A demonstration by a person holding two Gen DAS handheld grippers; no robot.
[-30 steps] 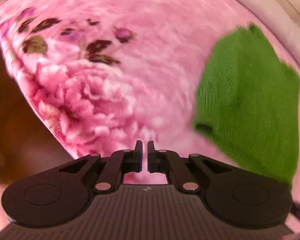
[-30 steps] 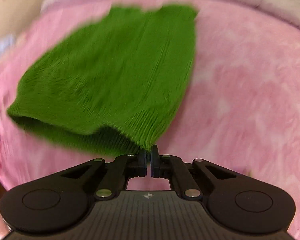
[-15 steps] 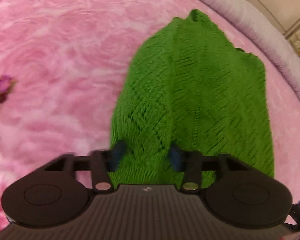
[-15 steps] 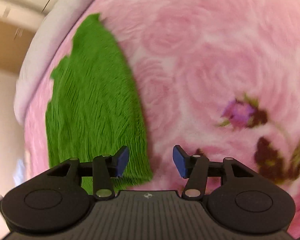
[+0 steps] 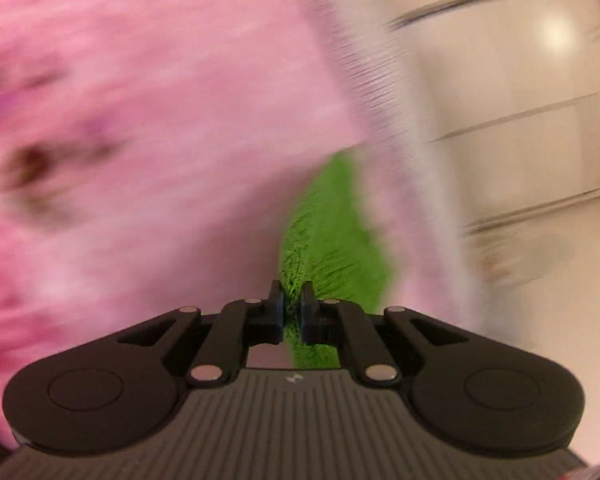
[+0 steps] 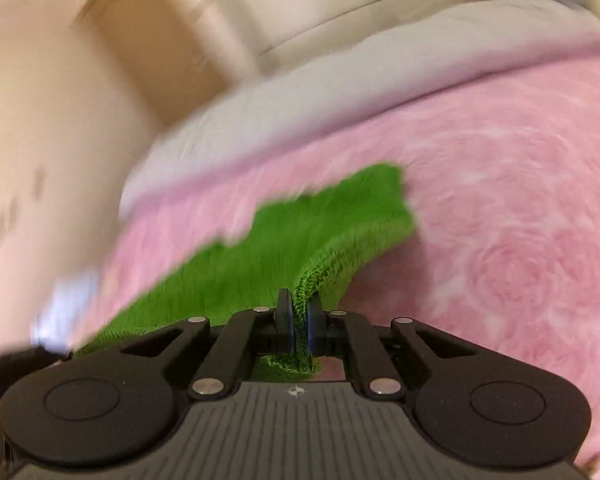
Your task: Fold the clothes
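Note:
A green knitted garment (image 6: 300, 236) lies on a pink floral blanket (image 6: 500, 208). My right gripper (image 6: 299, 312) is shut on a near edge of the garment, and the knit rises in a raised fold from the jaws. In the blurred left wrist view my left gripper (image 5: 292, 300) is shut on another near edge of the green garment (image 5: 332, 240), which runs away from the jaws as a narrow strip. The rest of the garment is hidden there by blur and angle.
A pale grey-white border (image 6: 300, 92) edges the blanket at the far side. Beyond it is a cream wall with panelling (image 5: 520, 120). The blanket (image 5: 140, 120) fills the left of the left wrist view.
Half a second ago both grippers were open at the garment's near edge. Now both have shut on the green knit, and both views have swung, with heavy motion blur.

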